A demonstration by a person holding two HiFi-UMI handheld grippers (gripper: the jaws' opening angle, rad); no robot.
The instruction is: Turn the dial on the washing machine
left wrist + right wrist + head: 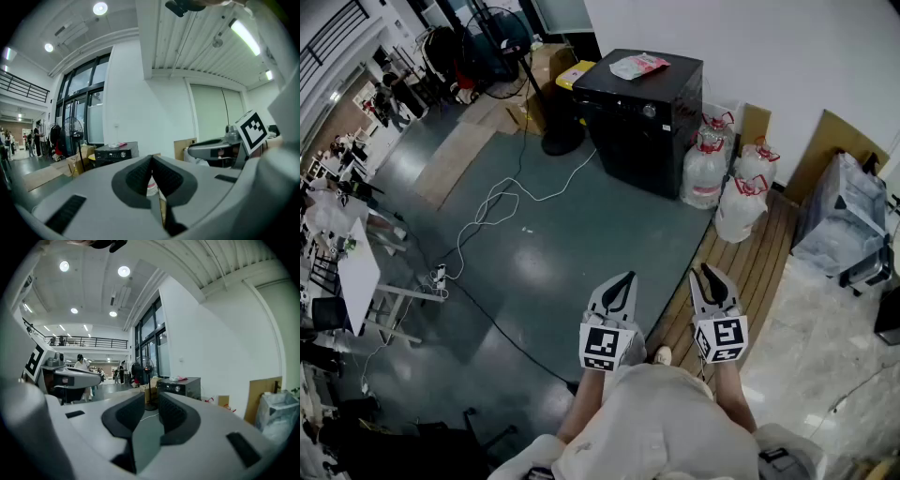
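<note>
The black washing machine [642,108] stands far ahead against the white wall, its round silver dial [649,111] on the front panel. It also shows small in the left gripper view, washing machine [112,152], and in the right gripper view, washing machine [180,387] with dial [177,389]. Both grippers are held close to my body, well short of the machine. My left gripper [627,277] has its jaw tips together and holds nothing. My right gripper [705,271] shows a narrow gap between its jaws, with nothing in it.
A pink packet [637,65] lies on the machine's top. Water jugs [705,169] stand to its right, a fan stand [562,141] and cardboard boxes to its left. White cables [492,211] trail over the grey floor. A wrapped bundle [848,225] sits right, a white table [356,272] left.
</note>
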